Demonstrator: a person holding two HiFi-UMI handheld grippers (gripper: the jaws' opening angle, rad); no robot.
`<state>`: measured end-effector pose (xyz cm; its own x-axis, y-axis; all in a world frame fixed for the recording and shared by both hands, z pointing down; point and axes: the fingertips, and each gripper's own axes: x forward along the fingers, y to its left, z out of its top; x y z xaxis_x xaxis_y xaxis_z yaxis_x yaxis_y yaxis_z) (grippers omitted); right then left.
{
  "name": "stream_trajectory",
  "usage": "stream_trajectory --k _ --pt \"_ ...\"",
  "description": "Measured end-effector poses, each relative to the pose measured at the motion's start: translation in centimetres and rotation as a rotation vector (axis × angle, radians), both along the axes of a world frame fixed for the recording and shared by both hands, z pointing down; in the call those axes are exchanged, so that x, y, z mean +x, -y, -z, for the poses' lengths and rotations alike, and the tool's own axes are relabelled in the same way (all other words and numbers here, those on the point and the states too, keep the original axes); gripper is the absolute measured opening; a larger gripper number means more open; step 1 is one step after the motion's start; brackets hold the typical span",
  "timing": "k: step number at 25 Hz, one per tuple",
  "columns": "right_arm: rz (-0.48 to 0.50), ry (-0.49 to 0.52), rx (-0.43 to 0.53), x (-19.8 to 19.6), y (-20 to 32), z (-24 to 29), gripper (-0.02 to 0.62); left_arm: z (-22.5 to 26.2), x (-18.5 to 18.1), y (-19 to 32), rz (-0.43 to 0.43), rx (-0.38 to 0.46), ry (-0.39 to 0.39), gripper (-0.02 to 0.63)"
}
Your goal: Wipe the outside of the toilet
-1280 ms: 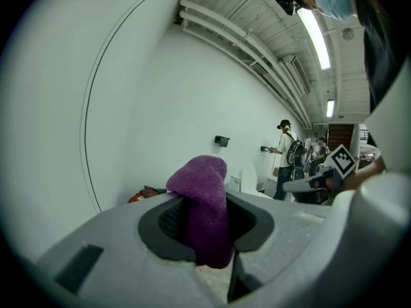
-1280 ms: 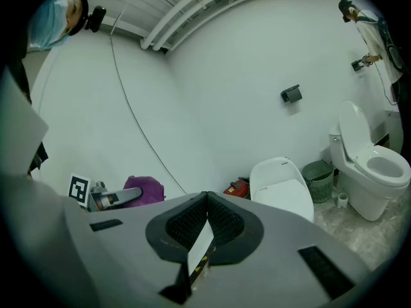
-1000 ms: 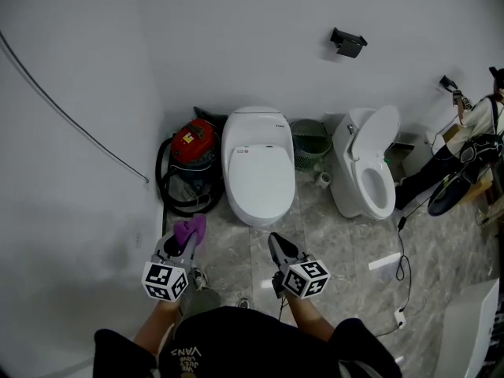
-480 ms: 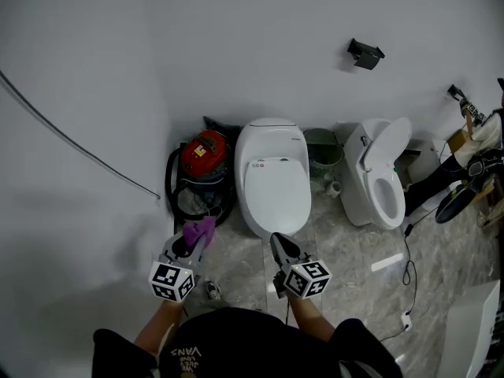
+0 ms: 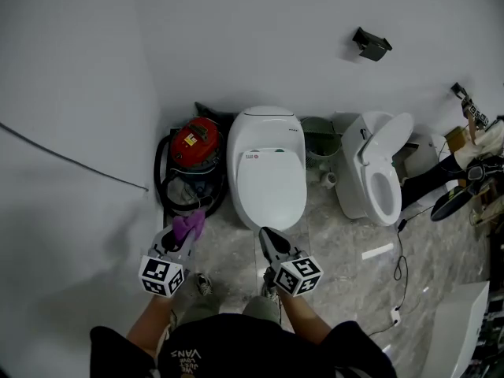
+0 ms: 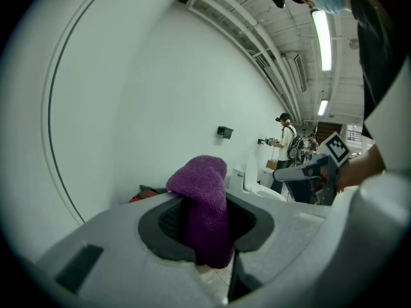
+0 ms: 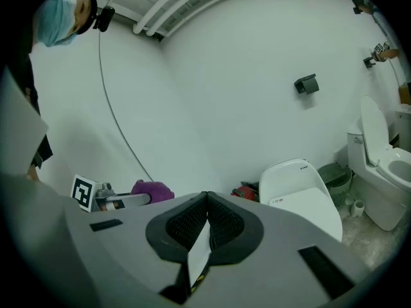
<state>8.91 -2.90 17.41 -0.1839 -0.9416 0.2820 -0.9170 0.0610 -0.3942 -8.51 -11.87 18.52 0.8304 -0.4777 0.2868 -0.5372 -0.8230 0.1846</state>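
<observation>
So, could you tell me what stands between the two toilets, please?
A green waste basket stands there, clearest in the head view.

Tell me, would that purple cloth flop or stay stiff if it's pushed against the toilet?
Probably floppy: the purple cloth droops over and hangs down between the jaws of the left gripper rather than holding a shape. Likely light too, since that pinch alone carries it. Its nubby weave suggests it would drag on the toilet, not slide.
</observation>
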Motion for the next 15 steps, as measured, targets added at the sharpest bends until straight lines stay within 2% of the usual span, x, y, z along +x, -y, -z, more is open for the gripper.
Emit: stream_trajectory --k 8,15 --pt "0.125 -0.009 -0.055 4.9 -1.3 -3.3 -0.001 -3.7 4.0 -1.8 0.13 -0.03 0.006 0.094" --pt "0.182 -0.001 -0.088 8.2 -2.8 -7.8 -0.002 -8.1 7.1 -4.1 0.19 -0.027 0.008 0.094"
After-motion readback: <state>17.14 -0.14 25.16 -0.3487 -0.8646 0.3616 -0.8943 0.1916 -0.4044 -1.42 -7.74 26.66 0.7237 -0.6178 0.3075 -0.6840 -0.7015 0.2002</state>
